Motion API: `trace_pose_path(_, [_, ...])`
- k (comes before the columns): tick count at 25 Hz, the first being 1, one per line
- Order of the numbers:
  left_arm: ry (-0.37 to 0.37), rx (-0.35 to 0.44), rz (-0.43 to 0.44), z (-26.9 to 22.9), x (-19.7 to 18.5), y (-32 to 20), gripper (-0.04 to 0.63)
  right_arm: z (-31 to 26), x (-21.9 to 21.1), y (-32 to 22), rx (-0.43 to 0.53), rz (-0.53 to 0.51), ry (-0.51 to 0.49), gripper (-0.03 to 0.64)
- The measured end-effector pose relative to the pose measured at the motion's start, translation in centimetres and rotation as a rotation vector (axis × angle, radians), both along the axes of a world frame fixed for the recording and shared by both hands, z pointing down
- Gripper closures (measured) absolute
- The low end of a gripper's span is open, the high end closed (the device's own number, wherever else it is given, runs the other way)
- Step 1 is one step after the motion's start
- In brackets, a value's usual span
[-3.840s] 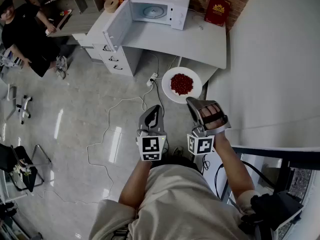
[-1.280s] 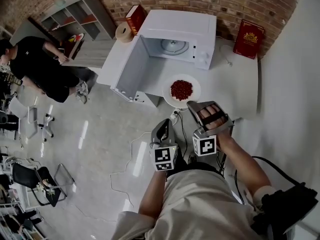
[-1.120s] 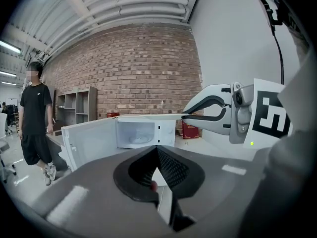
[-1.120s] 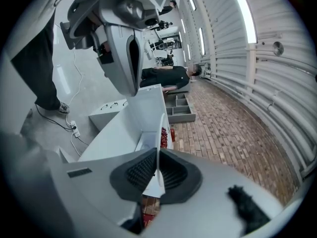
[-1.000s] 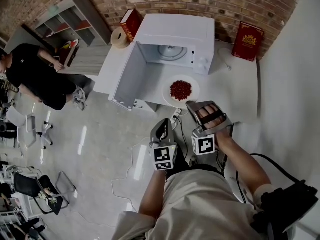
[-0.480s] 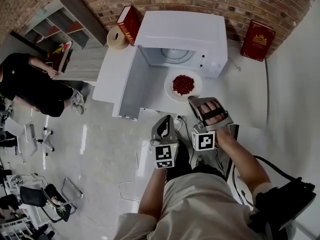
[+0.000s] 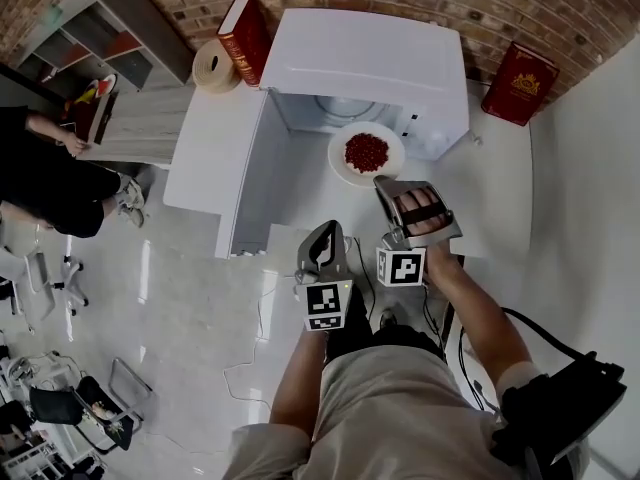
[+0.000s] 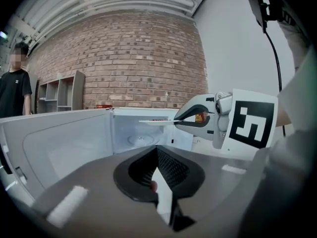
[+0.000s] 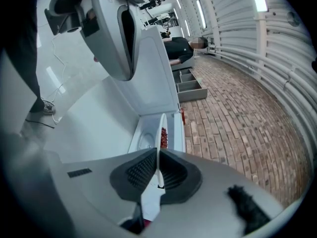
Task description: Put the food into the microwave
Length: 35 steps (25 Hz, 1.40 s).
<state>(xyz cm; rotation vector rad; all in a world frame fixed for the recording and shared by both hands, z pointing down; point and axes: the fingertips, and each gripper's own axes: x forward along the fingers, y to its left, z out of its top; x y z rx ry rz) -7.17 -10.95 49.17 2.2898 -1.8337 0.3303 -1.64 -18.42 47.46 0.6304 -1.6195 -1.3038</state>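
Observation:
A white microwave (image 7: 365, 58) stands on the white table, its door (image 7: 250, 183) swung open to the left. A white plate (image 7: 366, 154) of red food hangs just in front of the opening. My right gripper (image 7: 384, 183) is shut on the plate's near rim. In the right gripper view the plate (image 9: 162, 133) shows edge-on between the jaws of that gripper (image 9: 158, 155), with the glass turntable (image 9: 143, 142) beyond. My left gripper (image 7: 325, 230) is shut on nothing, lower left of the plate. Its own view shows the plate (image 8: 156, 121) level before the cavity.
A red book (image 7: 243, 28) and a tape roll (image 7: 210, 65) lie left of the microwave, another red book (image 7: 519, 68) leans at its right. A person (image 7: 50, 168) sits at far left by a shelf. The table (image 7: 490, 198) extends right of the microwave.
Both grippers have come forward toward the microwave, and the plate has travelled with the right one from over the table's front to just before the open cavity.

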Motion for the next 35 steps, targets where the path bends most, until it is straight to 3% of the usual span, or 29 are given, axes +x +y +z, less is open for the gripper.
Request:
trace_pose_path(7, [0.032, 0.023, 0.052, 0.9, -1.2, -3.3, 0.588, 3.3, -2.1, -4.3, -0.038, 0.021, 0.010, 0.595])
trace_pose_path(27, [0.089, -0.076, 0.072, 5.9, -3.4, -10.1, 0.588, 8.8, -5.0, -12.7, -0.116, 0.107, 0.033, 0.595])
trace_pose_path(35, [0.092, -0.078, 0.077, 7.3, -4.7, -12.6, 0.589, 10.7, -6.3, -15.2, -0.125, 0.121, 0.046, 0.595])
